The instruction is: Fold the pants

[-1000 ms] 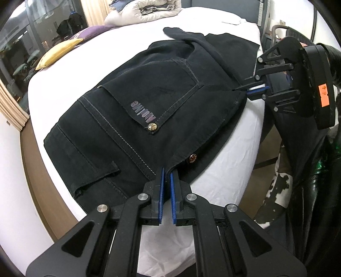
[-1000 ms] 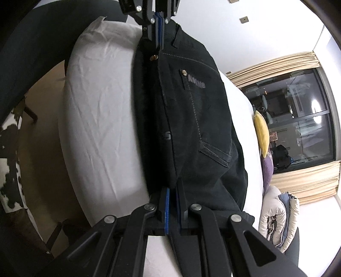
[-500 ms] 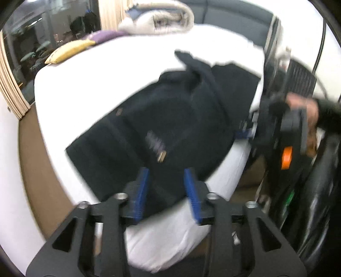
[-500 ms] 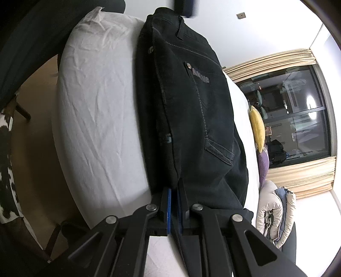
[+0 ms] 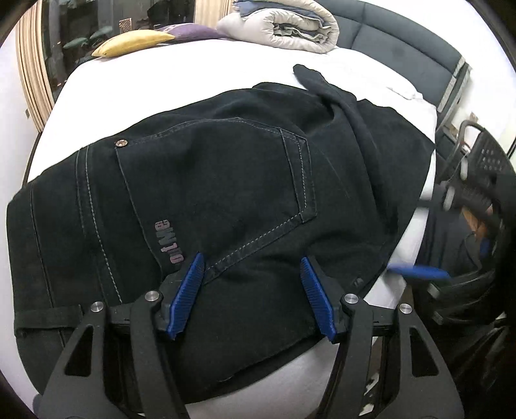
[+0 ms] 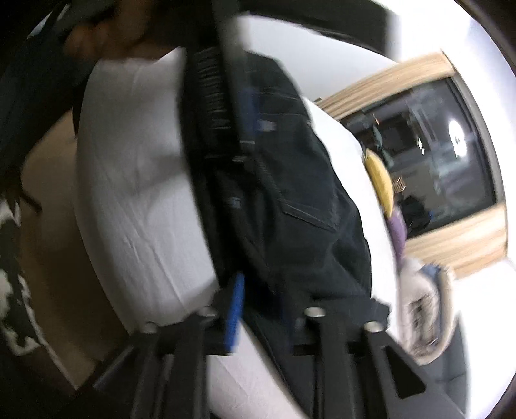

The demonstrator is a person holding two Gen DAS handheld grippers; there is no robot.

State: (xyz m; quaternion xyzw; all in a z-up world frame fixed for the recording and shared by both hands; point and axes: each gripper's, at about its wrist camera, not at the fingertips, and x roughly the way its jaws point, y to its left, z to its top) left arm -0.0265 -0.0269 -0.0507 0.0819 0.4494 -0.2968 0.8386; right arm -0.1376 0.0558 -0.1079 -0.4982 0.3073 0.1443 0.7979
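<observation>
White bedding fills the room's middle; we are working over a bed point(image 5: 225, 64) with a dark padded headboard point(image 5: 403, 45) at two o'clock, a rolled duvet point(image 5: 283, 29) at twelve and a yellow cushion point(image 5: 132, 43) at eleven, a window with striped curtains behind them.

On the near side of that bed lie the pants point(image 5: 225, 180), black denim already doubled over, back pocket and pale stitching uppermost, waistband toward nine o'clock, a loose dark tail of cloth running off toward one o'clock; the lower hem hangs a little over the mattress edge at six o'clock.

Our left tongs point(image 5: 251, 290) stand wide, their jaws having just been opening, blue pads hovering above the pocket seam with cloth beneath them but nothing pinched; our right tongs point(image 6: 261, 306) are blurred in their own view, yet the two pads stand apart there and one blue pad shows free at four o'clock in the left view, so we read them as parted too, jaws likewise just opened, and whether they touch the fabric edge beside them we cannot tell.

We judge the denim heavy for cloth, limp but thick where layered, rough enough not to slip; it will sag and drag if lifted by one corner; best taken at the stiff waistband and at the folded edge, one tongs on each, pinching all layers together.
</observation>
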